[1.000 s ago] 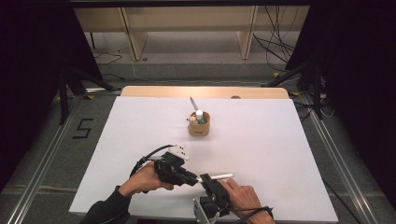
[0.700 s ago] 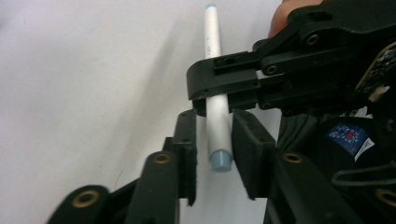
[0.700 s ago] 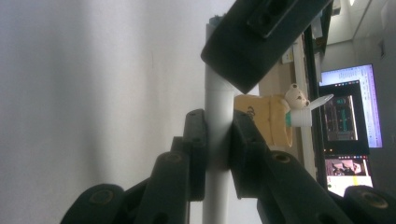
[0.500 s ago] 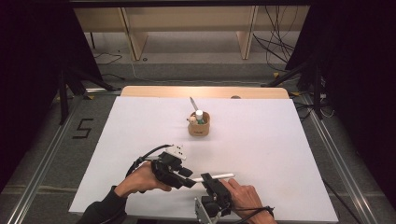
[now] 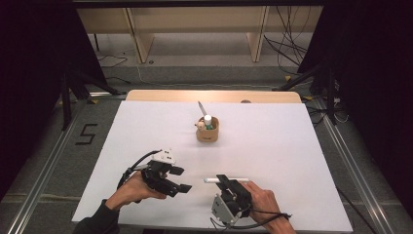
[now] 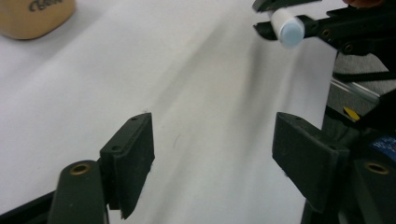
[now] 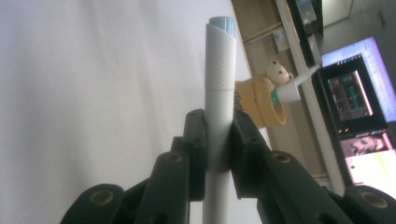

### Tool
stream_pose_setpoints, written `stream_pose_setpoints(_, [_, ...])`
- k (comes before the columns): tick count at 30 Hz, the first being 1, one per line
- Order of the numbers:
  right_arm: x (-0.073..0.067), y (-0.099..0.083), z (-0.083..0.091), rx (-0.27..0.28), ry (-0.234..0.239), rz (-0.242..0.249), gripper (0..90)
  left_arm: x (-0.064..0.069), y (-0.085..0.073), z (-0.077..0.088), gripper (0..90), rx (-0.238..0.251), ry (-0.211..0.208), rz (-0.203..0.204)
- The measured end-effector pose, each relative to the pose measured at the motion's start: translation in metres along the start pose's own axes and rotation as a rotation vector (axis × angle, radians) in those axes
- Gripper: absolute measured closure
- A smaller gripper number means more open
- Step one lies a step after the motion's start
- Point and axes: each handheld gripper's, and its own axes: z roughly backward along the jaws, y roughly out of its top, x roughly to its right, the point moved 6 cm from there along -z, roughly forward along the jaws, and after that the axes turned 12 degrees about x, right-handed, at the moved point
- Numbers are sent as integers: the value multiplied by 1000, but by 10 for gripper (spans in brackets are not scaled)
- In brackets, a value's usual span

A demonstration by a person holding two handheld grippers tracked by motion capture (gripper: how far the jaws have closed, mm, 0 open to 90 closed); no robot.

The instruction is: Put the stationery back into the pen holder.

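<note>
white marker [image 7: 218,88], pale-blue end cap, clenched in right tongs [image 7: 217,140]; left tongs [image 6: 212,158] just opened, empty.

Your right gripper [image 7: 217,140] hides the middle of the white marker [image 7: 219,79]; its lower end is cut off. The cup's [image 6: 35,16] lettering is cropped and blurred.

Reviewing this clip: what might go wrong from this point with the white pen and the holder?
1. The right hand-held gripper is shut on the white pen near its middle, so the long free end may pivot or slip.
2. The wooden holder already holds a few things; the pen may catch on them or tip the holder.
3. The left hand-held gripper has just been opening, nothing between its jaws, so it no longer supports the pen.
</note>
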Motion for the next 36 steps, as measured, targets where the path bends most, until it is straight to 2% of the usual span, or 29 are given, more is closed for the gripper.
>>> stream_pose_setpoints(5, [17, -6, -2, 17, -19, -165, 788, -9, -3, 4, 229, 79, 33, 28])
stream_pose_setpoints(10, [40, -12, -6, 57, -27, -395, 788, -18, -7, 7, 208, 151, 78, 59])
stream_pose_setpoints(16, [68, -22, -14, 127, -18, -707, 788, -23, -12, 9, 200, 199, 128, 77])
stream_pose_setpoints(22, [92, -33, -25, 191, -18, -946, 788, -25, -18, 11, 187, 205, 161, 80])
stream_pose_setpoints(29, [119, -47, -42, 212, -46, -1129, 787, -25, -22, 14, 177, 236, 191, 77])
stream_pose_setpoints(32, [130, -49, -49, 227, -57, -1183, 787, -26, -25, 13, 171, 230, 198, 77])
stream_pose_setpoints(36, [143, -50, -61, 234, -76, -1213, 787, -27, -28, 13, 168, 228, 202, 87])
